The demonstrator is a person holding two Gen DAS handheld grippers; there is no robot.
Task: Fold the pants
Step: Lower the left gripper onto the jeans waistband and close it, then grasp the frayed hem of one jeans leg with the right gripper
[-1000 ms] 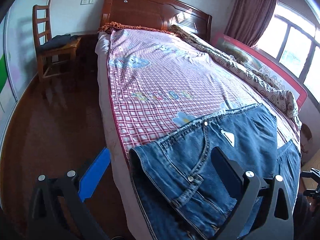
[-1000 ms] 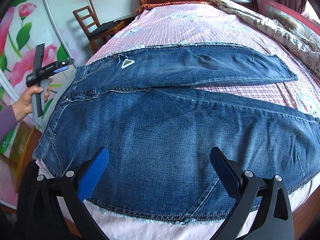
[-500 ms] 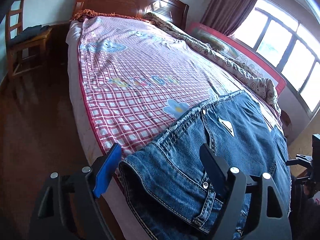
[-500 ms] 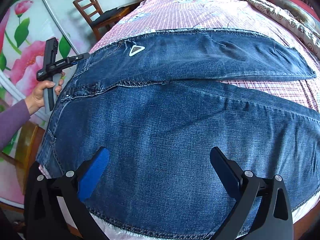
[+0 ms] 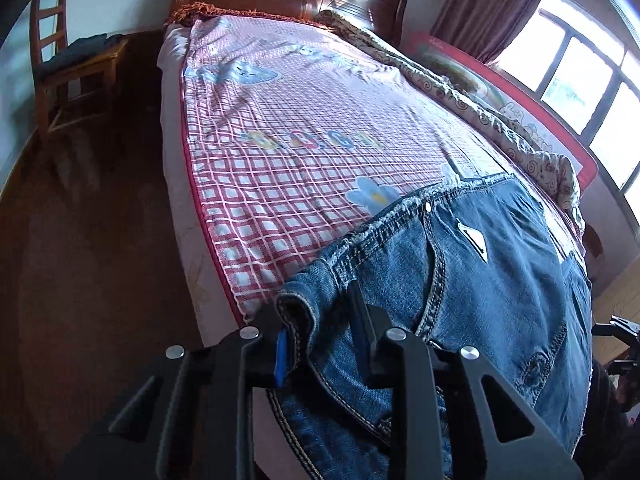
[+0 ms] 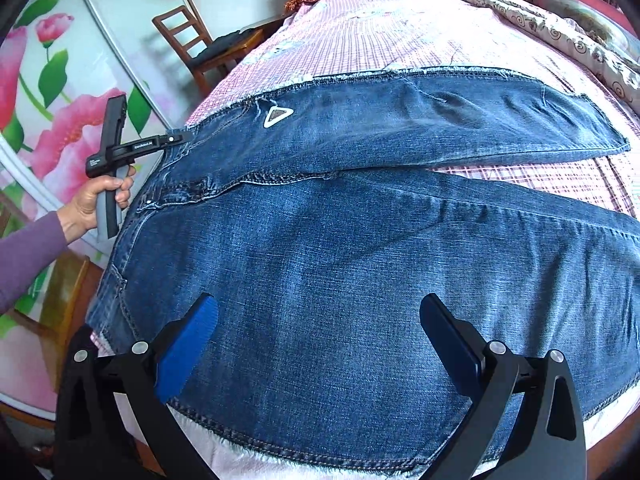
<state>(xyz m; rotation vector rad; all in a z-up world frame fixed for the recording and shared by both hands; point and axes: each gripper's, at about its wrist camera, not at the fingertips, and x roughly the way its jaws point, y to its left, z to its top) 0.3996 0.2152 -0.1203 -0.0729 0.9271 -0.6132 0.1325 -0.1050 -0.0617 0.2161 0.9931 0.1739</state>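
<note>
On checked bedsheet (image 5: 304,136), your left gripper (image 5: 320,332) has just closed, pinching jeans (image 6: 360,280) waistband; right gripper (image 6: 320,344) gapes wide, wooden chair (image 6: 192,44) far left.

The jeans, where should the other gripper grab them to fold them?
Probably the near leg's frayed hem edge of the jeans, coming from the bed's near side. That edge hangs free, right under the open right gripper. The left gripper has just closed on the waistband.

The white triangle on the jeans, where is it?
In the right wrist view the white triangle sits upper left on the far leg of the jeans, near the waistband corner that the left gripper pinches.
</note>
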